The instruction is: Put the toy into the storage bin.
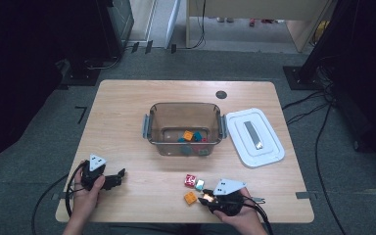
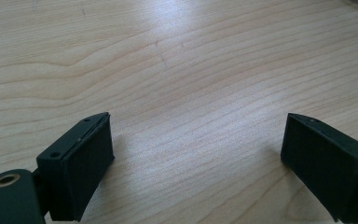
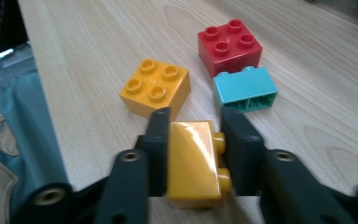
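We are watching the right gripper (image 3: pixel 193 140) at the near edge of the pale wooden table (image 1: pixel 127 127), and the risk sits right there: the glossy yellow plastic brick (image 3: pixel 193 161) lies on its side between the jaws, studs pressing against one pad, smooth base against the other. We judge that hold uneven; if the lift comes fast, the brick could twist on its studs and pop out, and this close to the table edge it might drop to the floor. There is a second hazard just beyond the yellow brick: an orange four-stud brick (image 3: pixel 154 87), a teal brick lying on its side (image 3: pixel 245 89) and a red four-stud brick (image 3: pixel 229 45) cluster near it, so a careless swing of the jaws could knock them about. Farther beyond the yellow brick stands the clear brown plastic bin with grey handles (image 1: pixel 185 128), already holding several bricks; we take that as the destination, and a brick slipping on the way could clip its near wall. The white lid (image 1: pixel 254 137) lies just beside the bin, out of the path.

Now the claw itself: the right gripper's jaws stand partly closed, both pads squeezing the yellow brick, nothing else touched. The left gripper (image 2: pixel 196 154) rests well to the left of the yellow brick, jaws spread wide over bare wood, holding nothing.
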